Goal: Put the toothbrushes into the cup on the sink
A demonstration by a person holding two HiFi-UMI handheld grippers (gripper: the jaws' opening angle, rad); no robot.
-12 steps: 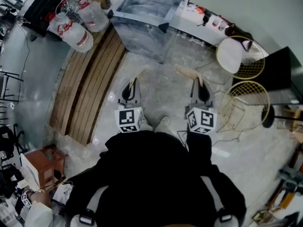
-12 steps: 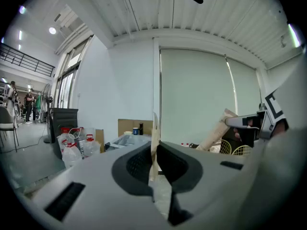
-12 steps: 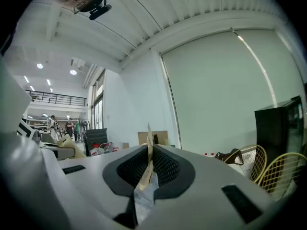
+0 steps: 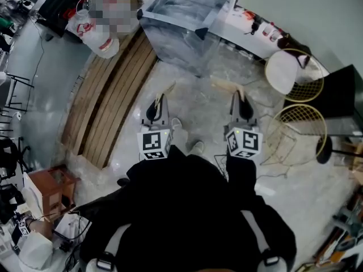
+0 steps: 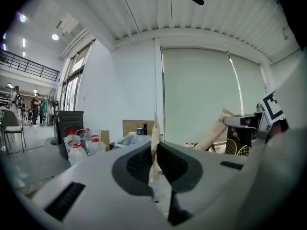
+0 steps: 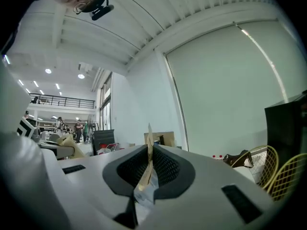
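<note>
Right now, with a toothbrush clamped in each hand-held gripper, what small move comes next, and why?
Probably step toward the sink. The left hand-held gripper is shut on the left toothbrush, the right hand-held gripper on the right toothbrush; the blue cup stands ahead there, apart from both.

The sink (image 4: 170, 38) is cut off by the head view's top edge.

Black top (image 4: 193, 208), grey straps (image 4: 253, 231), seemingly white shoes (image 4: 197, 147)
</note>
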